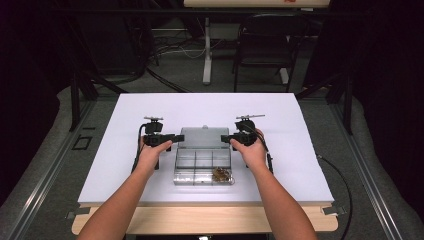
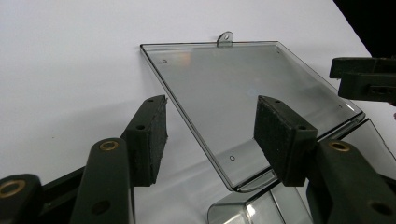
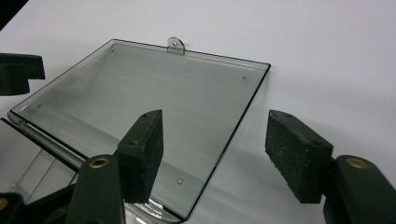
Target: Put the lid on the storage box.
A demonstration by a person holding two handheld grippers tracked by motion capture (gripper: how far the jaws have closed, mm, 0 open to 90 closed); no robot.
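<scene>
A clear plastic compartment box (image 1: 196, 165) lies on the white table (image 1: 125, 155), its lid (image 1: 202, 137) folded open flat behind it. One front compartment holds small brass parts (image 1: 222, 174). My left gripper (image 1: 172, 137) is open at the lid's left edge, and in the left gripper view (image 2: 212, 116) that edge of the lid (image 2: 233, 93) runs between the jaws without touching either pad. My right gripper (image 1: 227, 138) is open at the right edge, and in the right gripper view (image 3: 215, 135) the lid (image 3: 140, 88) likewise passes between its jaws. A small hanging tab (image 3: 175, 45) sticks out of the lid's far edge.
The white tabletop spreads wide on both sides of the box, with a wooden strip (image 1: 200, 217) along its front. Behind the table stand a dark chair (image 1: 265, 47) and a white desk leg (image 1: 207, 50). A cable (image 1: 340, 180) trails off the table's right side.
</scene>
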